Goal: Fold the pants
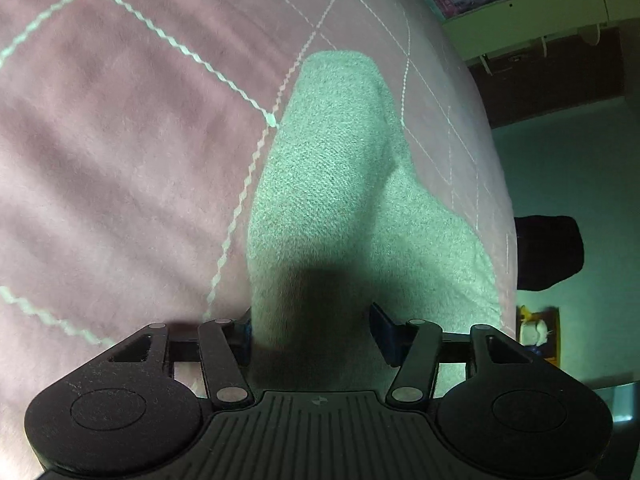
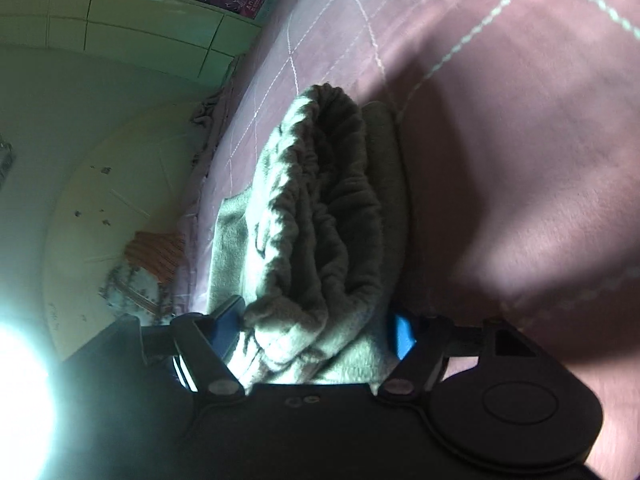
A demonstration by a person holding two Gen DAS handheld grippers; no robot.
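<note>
The pants (image 1: 332,168) are lying on the bedspread (image 1: 120,140). Their gathered waistband (image 2: 320,200) is sitting between the right gripper's (image 2: 320,332) jaws.

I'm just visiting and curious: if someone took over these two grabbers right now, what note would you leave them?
Left gripper: open around a plain end of the grey pants, not clamped.
Right gripper: open around the gathered waistband.
The pants lie bunched on the pink quilted bedspread, near its edge.
Done: both ends reached.
Left: close on the fabric, lift, lay it flat, fold.
</note>
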